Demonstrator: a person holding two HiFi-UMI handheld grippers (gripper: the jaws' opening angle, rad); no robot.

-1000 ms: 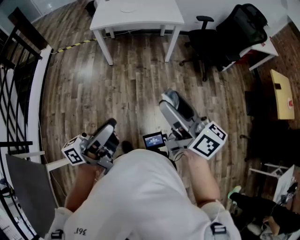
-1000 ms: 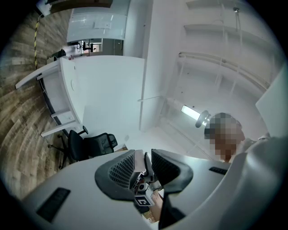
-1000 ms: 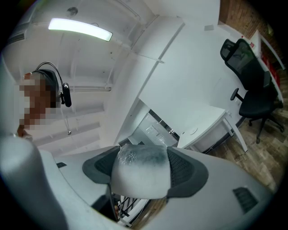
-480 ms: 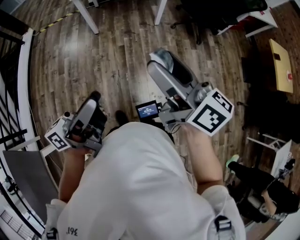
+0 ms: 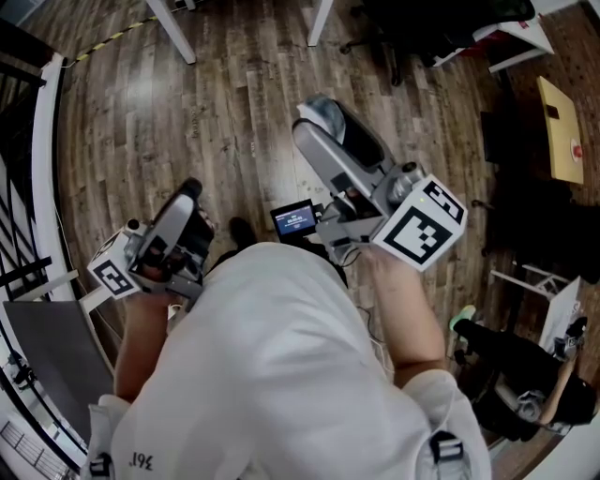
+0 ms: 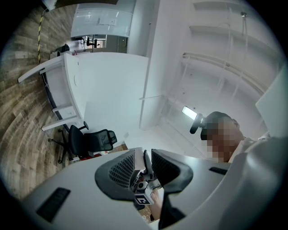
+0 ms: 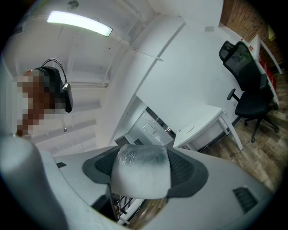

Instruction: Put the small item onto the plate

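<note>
Room: a wooden plank floor [image 5: 234, 103] fills the head view below the person, with white walls and a ceiling light [image 7: 78, 22] showing in the gripper views.
Railing: black bars [image 5: 19, 234] run along the far left edge of the head view.
Table: two white table legs [image 5: 173, 33] stand on the floor at the top of the head view. The left gripper view shows the white table [image 6: 67, 90] against the wall.
Left gripper: the left gripper [image 5: 187, 195] is held in front of the person's left side and angled up. In its own view [image 6: 144, 164] the jaws stand a narrow slit apart, with nothing between the pads.
Person: a white shirt [image 5: 281, 375] takes up the lower middle of the head view, with both forearms reaching forward.
Screen: a small lit screen [image 5: 295, 218] sits between the two grippers, just ahead of the shirt.
Right gripper: the right gripper [image 5: 319, 131] is raised higher than the left and points up and away, with its jaws clamped on the small item.
Small item: the small item [image 5: 326, 111] is a pale, rounded block smudged with grey. It is pinched between the right jaws in the air above the floor and fills the gap in the right gripper view [image 7: 141, 175].
Chair: a black office chair [image 5: 412, 28] stands at the top of the head view, right of the table legs.
Panel: a yellowish panel [image 5: 560, 131] lies at the right edge.
</note>
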